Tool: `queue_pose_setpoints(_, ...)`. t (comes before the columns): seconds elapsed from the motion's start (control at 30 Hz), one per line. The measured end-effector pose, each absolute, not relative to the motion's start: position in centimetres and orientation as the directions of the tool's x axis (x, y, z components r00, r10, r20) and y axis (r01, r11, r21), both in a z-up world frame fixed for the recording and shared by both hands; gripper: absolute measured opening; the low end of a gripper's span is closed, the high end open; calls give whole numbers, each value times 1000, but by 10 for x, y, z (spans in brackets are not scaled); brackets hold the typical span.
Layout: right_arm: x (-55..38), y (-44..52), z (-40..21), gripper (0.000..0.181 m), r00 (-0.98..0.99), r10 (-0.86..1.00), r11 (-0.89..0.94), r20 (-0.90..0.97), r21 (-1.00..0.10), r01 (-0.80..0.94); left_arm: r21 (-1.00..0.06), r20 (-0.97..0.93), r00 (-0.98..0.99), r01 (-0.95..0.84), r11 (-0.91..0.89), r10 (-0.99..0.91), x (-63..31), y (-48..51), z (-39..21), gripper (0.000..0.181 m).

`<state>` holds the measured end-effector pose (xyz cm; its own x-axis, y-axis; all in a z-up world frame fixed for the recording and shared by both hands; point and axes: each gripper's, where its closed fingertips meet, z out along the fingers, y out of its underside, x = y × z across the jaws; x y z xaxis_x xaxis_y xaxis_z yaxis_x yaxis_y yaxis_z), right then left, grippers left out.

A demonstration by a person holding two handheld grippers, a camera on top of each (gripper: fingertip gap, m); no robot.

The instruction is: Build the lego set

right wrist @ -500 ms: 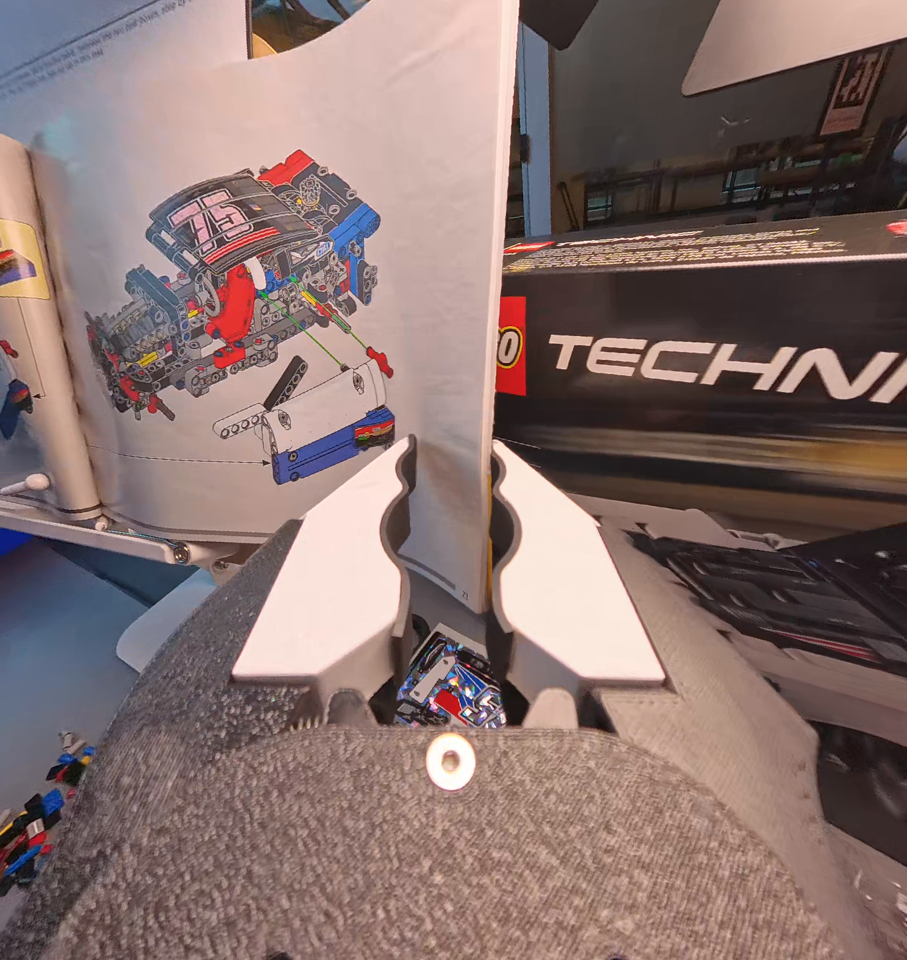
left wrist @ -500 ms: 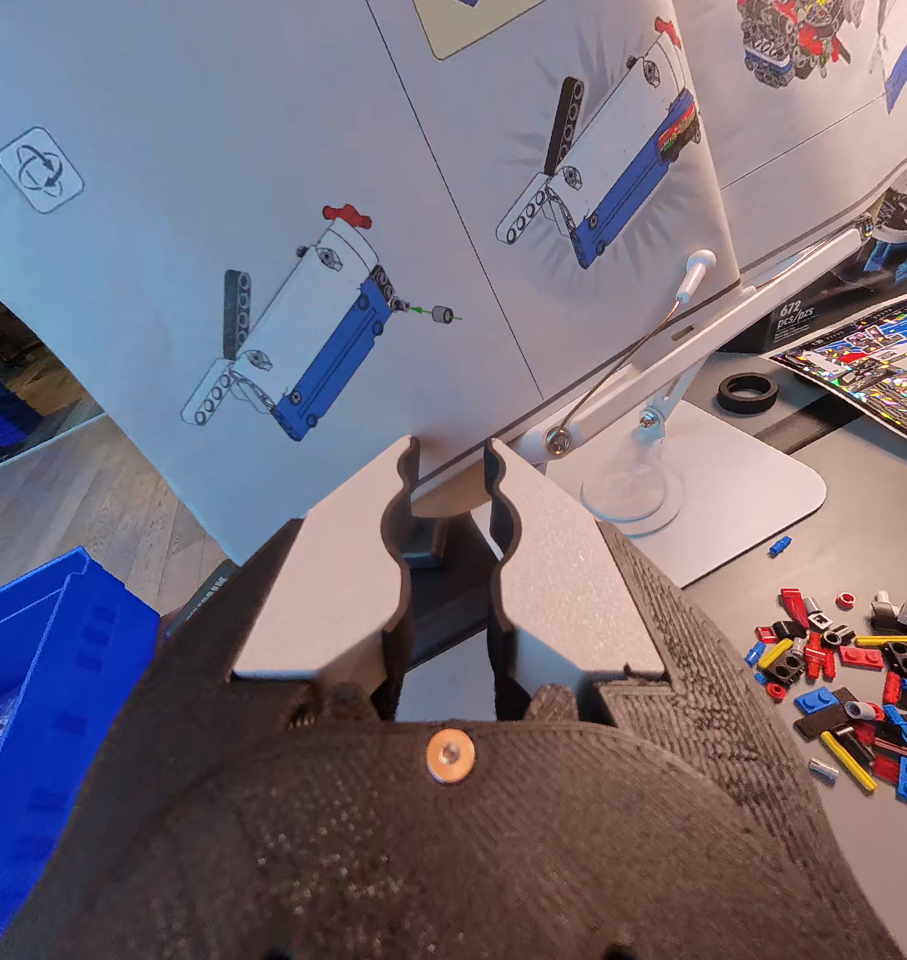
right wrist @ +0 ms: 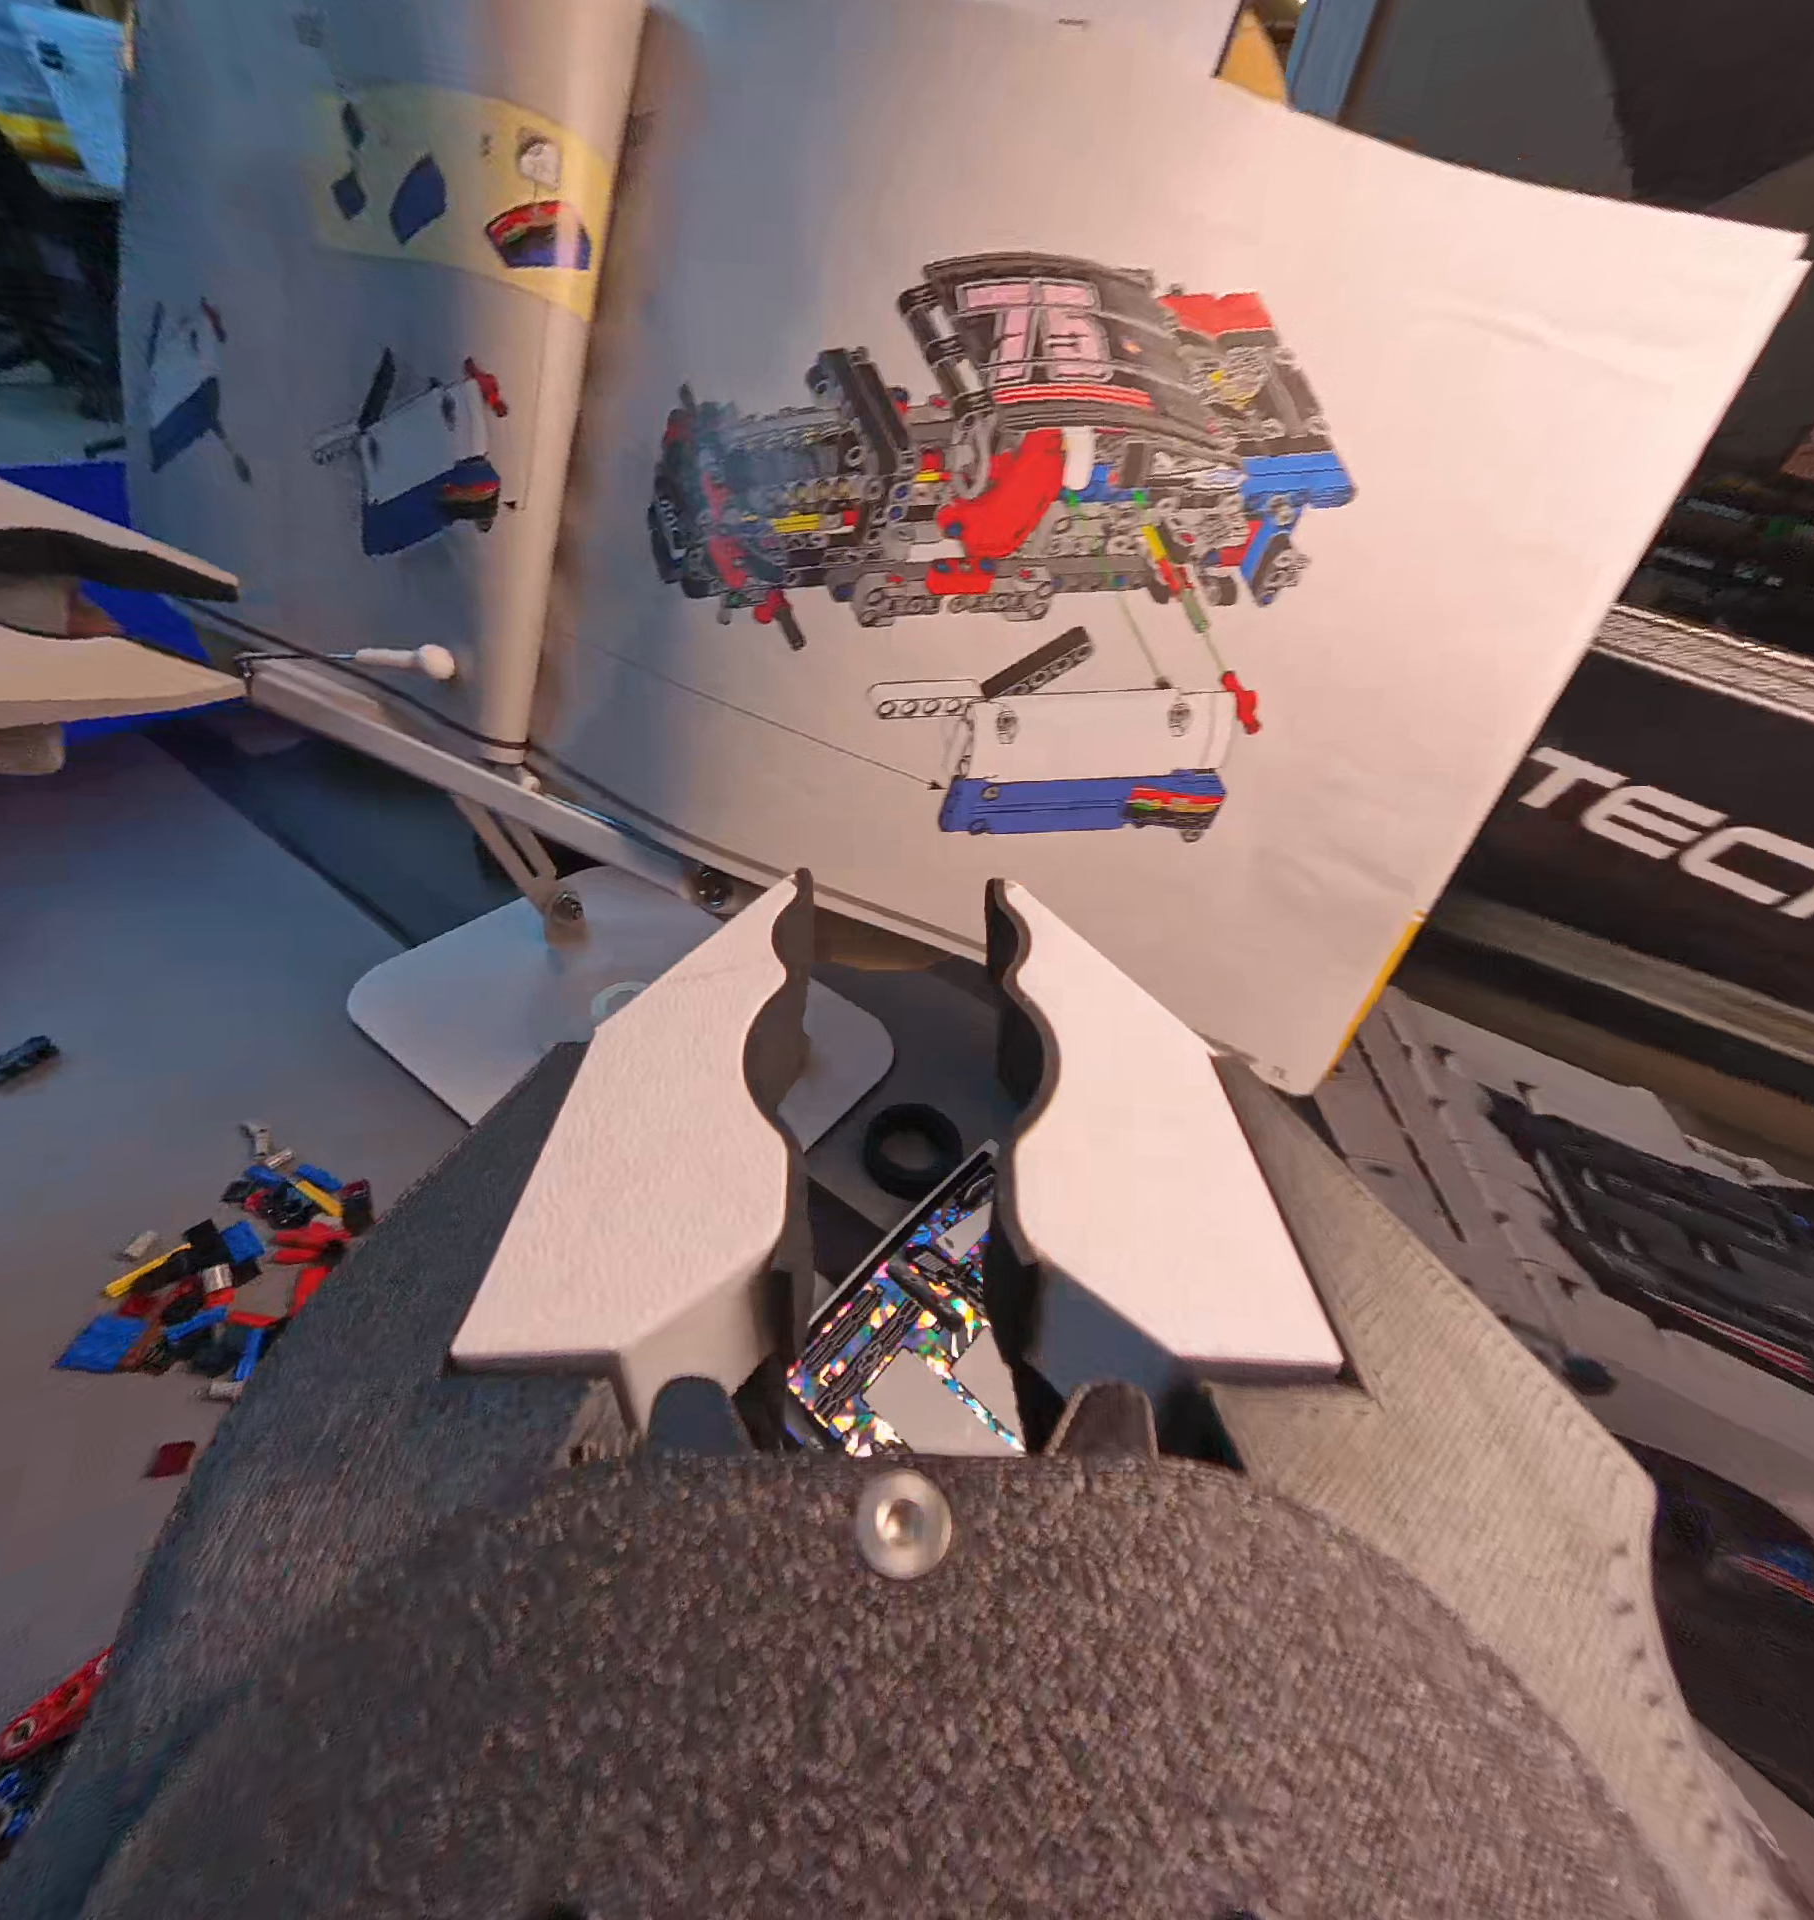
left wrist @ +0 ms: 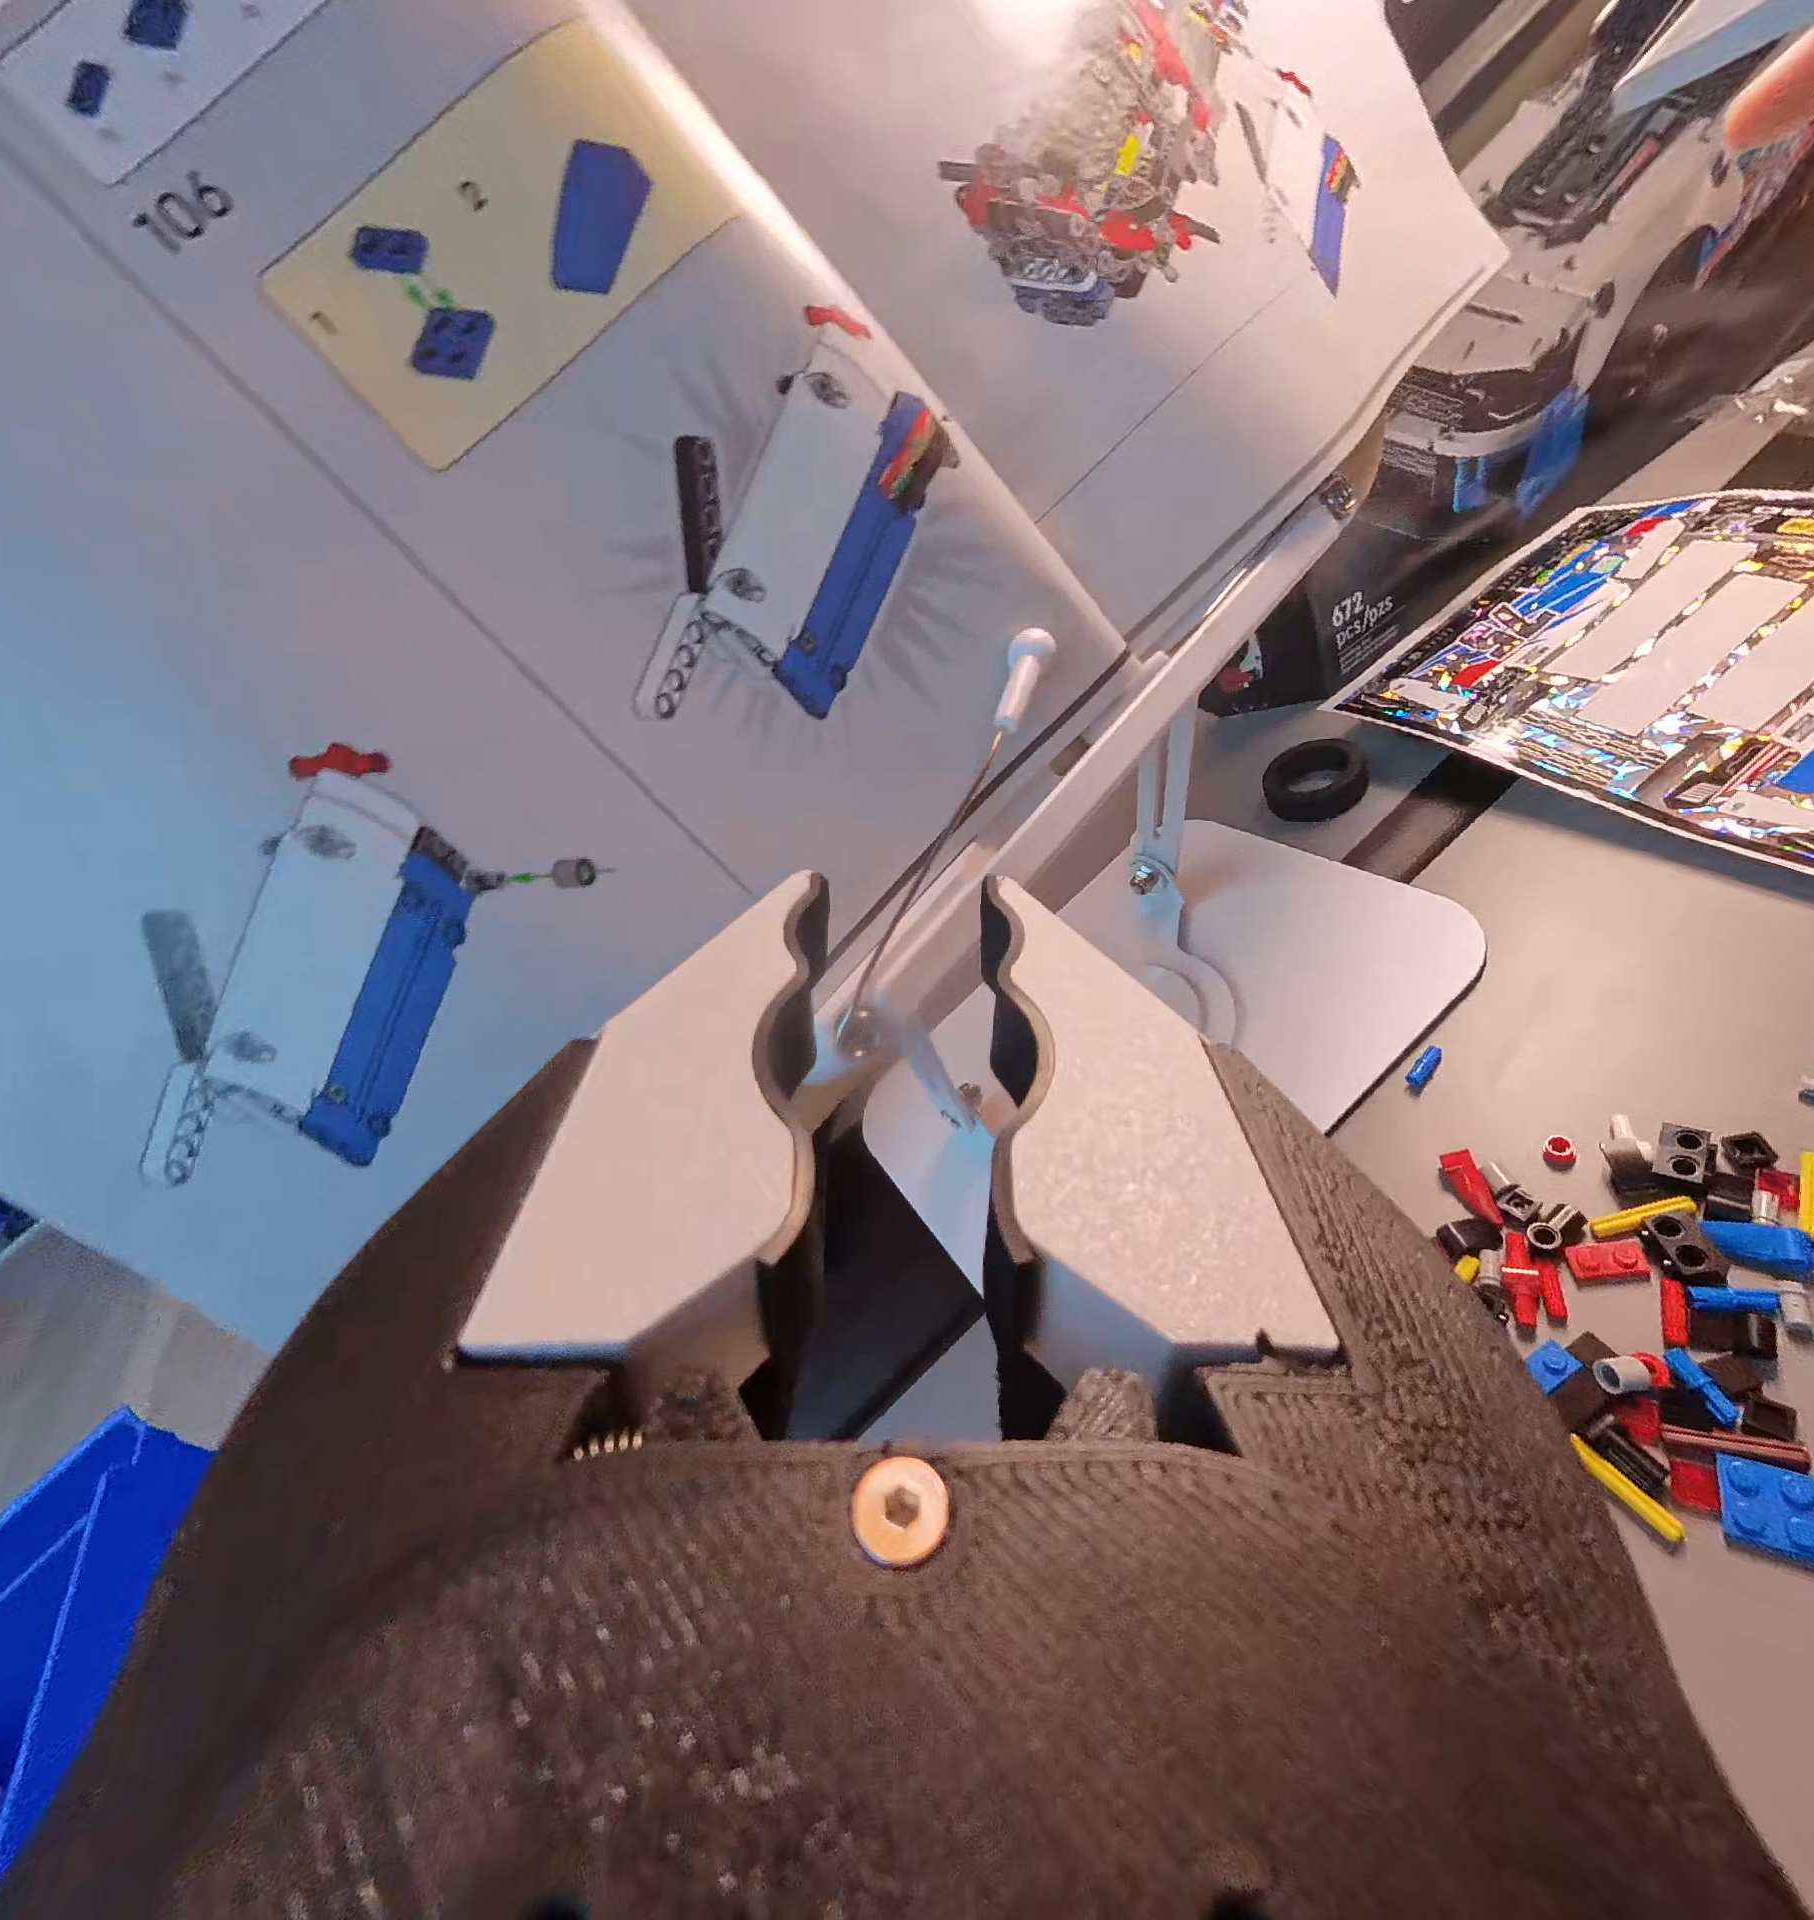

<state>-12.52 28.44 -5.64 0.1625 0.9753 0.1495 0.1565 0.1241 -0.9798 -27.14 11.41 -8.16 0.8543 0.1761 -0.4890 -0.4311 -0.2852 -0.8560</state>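
Both your left hand-held gripper (left wrist: 903, 914) and right hand-held gripper (right wrist: 895, 914) gape empty at the instruction booklet's (right wrist: 1298, 436) lower edge, with bare tabletop (left wrist: 1609, 977) beside the loose bricks (left wrist: 1692, 1309).

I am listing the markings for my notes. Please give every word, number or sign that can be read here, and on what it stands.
I do not copy out writing; these things bear it.
instruction booklet: printed numbers beside the diagrams, and a number on the drawn car.
black box: large white lettering, plus small white print in the left wrist view.
sticker sheet: tiny print, too blurred to read.
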Motion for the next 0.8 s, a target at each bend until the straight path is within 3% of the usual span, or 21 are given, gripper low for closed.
queue_pose_setpoints(0.1,-143,263,-76,32,131,970,170,203,-959,229,-813,-542,823,-462,-353,171,-275,128,-91,21)
queue_pose_setpoints(0.17,-151,252,-86,31,108,971,179,211,-952,249,-828,-524,828,-438,-352,202,-282,131,-90,5)
queue_pose_setpoints(0.33,-151,208,-99,32,-3,993,115,117,-968,222,-890,-415,886,-348,-296,207,-278,124,-90,15)
queue_pose_setpoints(0.57,-79,133,-55,31,-119,993,0,6,-998,-56,-980,-145,919,-185,76,367,-306,62,-21,26)
queue_pose_setpoints(0.7,-31,106,-62,32,-135,990,-37,-29,-998,-60,-972,-43,883,-146,186,467,-356,32,22,23)
queue_pose_setpoints(0.8,-1,90,-80,32,-146,984,-109,-104,-993,-32,-973,-23,870,-134,190,493,-387,29,43,11)
